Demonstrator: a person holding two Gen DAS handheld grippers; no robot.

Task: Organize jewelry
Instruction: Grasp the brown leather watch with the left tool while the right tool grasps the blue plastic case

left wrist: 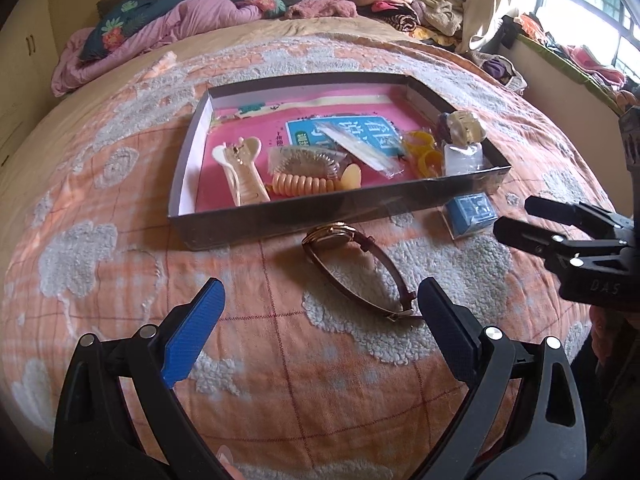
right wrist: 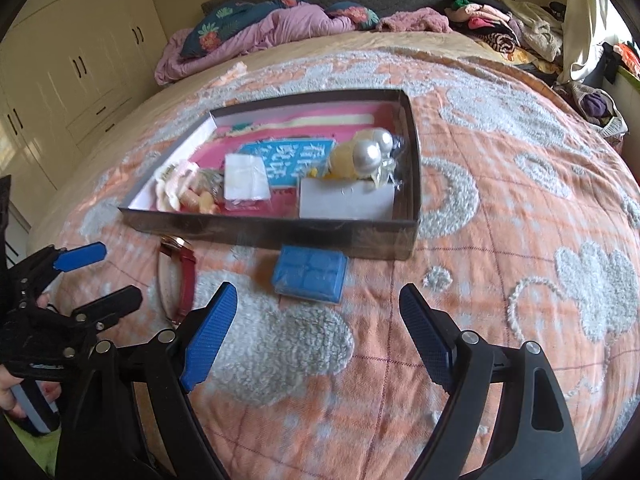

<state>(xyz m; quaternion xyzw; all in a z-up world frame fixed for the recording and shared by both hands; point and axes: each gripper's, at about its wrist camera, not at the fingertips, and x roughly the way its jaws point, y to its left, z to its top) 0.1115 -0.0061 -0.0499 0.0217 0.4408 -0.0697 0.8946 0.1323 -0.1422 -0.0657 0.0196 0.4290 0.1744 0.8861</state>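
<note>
Lying on the orange quilt just in front of the shallow cardboard tray, the brown-strapped wristwatch has its gold case close to the tray's near wall and its buckle end toward me. My left gripper hovers over it with its blue pads spread wide, the right-hand pad just beside the buckle, nothing pinched. A small blue box sits on the quilt to the right of the watch, also just before the tray. My right gripper hangs above the quilt near that box, fingers spread apart and empty. Inside the tray I see a cream claw clip, a peach coil hair tie, yellow rings, a white card and pearl ornaments. Rumpled pink bedding lies at the bed's far end.
</note>
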